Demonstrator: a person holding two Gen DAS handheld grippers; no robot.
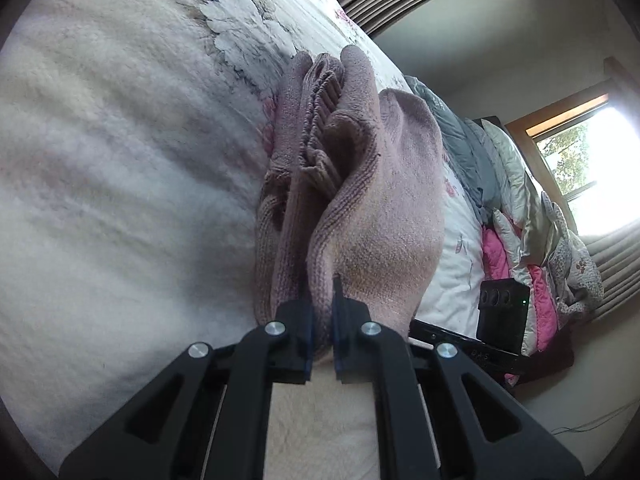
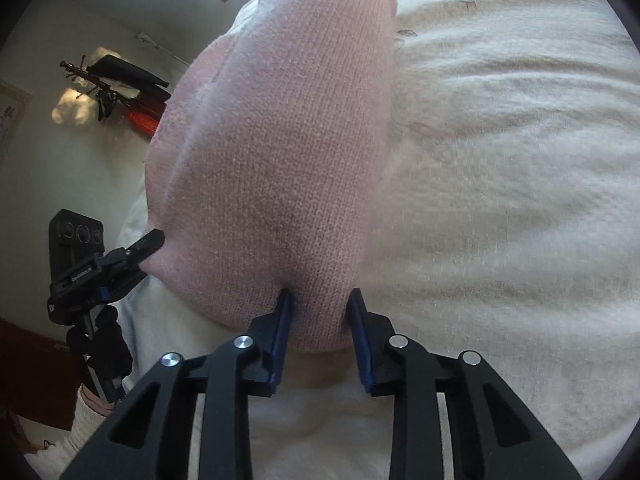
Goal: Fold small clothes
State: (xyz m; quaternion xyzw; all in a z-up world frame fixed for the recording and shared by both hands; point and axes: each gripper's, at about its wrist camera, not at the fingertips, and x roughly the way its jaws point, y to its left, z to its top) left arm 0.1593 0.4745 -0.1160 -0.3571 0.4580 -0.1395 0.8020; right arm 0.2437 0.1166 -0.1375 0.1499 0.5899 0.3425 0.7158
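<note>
A pink knit garment (image 1: 372,208) is lifted off a white fleecy blanket (image 1: 120,200) and hangs in bunched folds, its ribbed edge (image 1: 320,120) showing between them. My left gripper (image 1: 322,312) is shut on the garment's near edge. In the right wrist view the same garment (image 2: 280,152) fills the middle, and my right gripper (image 2: 320,304) is closed on a thick fold of it that bulges between the blue pads (image 2: 282,332). The left gripper (image 2: 92,276) shows at the left, its finger touching the cloth's edge. The right gripper's camera body (image 1: 502,312) appears past the garment.
The blanket (image 2: 500,200) spreads to the right and below. Grey and pink bedding with pillows (image 1: 516,216) is piled at the bed's far side under a bright window (image 1: 592,160). A sleeve and gloved hand (image 2: 96,364) hold the left gripper. A wall rack (image 2: 116,80) hangs behind.
</note>
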